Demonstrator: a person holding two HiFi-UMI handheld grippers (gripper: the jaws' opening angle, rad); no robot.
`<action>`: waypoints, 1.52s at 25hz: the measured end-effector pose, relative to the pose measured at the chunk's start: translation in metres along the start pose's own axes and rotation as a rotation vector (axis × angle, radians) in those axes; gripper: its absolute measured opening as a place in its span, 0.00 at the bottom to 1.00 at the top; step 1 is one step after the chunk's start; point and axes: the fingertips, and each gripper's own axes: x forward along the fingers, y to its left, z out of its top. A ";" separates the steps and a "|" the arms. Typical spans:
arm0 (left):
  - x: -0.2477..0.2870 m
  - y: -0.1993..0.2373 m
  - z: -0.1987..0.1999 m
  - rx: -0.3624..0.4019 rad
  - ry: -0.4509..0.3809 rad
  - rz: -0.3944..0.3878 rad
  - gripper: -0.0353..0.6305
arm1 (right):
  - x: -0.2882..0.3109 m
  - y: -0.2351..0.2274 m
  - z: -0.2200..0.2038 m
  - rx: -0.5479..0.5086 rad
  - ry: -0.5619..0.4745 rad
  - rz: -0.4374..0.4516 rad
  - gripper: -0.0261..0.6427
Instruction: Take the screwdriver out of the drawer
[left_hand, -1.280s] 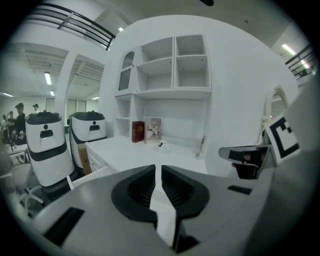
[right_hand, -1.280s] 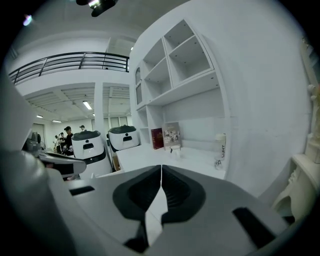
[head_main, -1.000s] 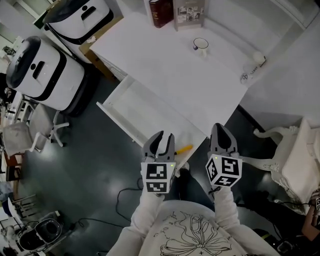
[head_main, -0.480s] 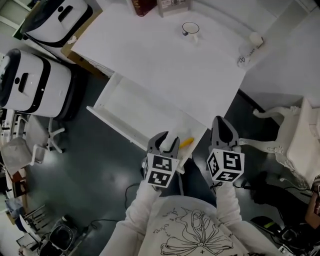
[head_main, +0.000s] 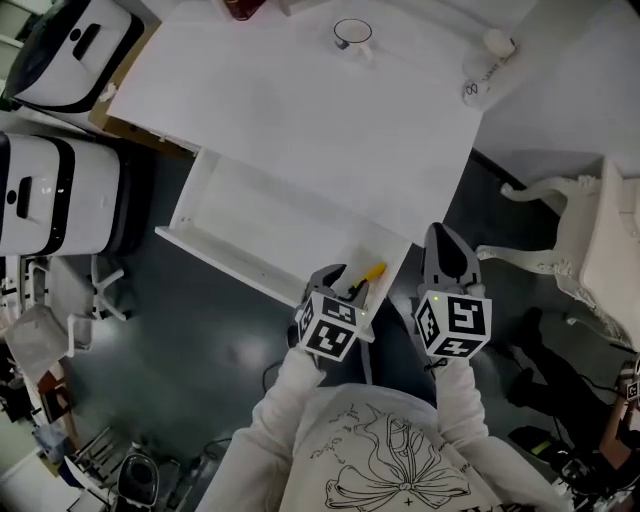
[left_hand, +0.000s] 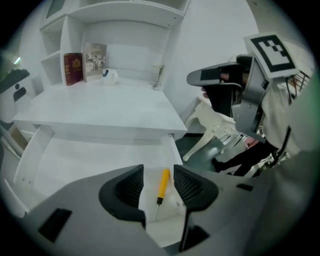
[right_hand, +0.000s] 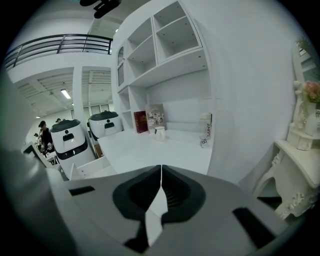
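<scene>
A yellow-handled screwdriver (left_hand: 162, 185) (head_main: 369, 274) lies in the near right corner of the open white drawer (head_main: 240, 222). My left gripper (head_main: 345, 281) (left_hand: 157, 186) hangs over that corner, its jaws opening, with the screwdriver seen between them and the pads clear of it. My right gripper (head_main: 446, 252) (right_hand: 160, 192) is shut with nothing in it and hovers just off the desk's near right corner, to the right of the drawer.
The white desk (head_main: 300, 110) carries a mug (head_main: 350, 35), a red book (left_hand: 72, 68) and a small bottle (head_main: 484, 55) at the back. Two white robot bodies (head_main: 50, 120) stand at the left and a white chair (head_main: 580, 240) at the right.
My left gripper dropped and tipped down over the drawer's corner, and its jaws widened around the screwdriver. The right gripper sank a little.
</scene>
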 end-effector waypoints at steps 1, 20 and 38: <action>0.005 -0.001 -0.003 0.011 0.020 -0.013 0.31 | 0.001 -0.001 -0.002 0.001 0.006 -0.005 0.05; 0.092 -0.013 -0.063 0.159 0.350 -0.172 0.33 | 0.015 -0.030 -0.031 0.056 0.069 -0.083 0.05; 0.123 -0.023 -0.097 0.151 0.601 -0.242 0.33 | 0.030 -0.045 -0.040 0.074 0.099 -0.100 0.05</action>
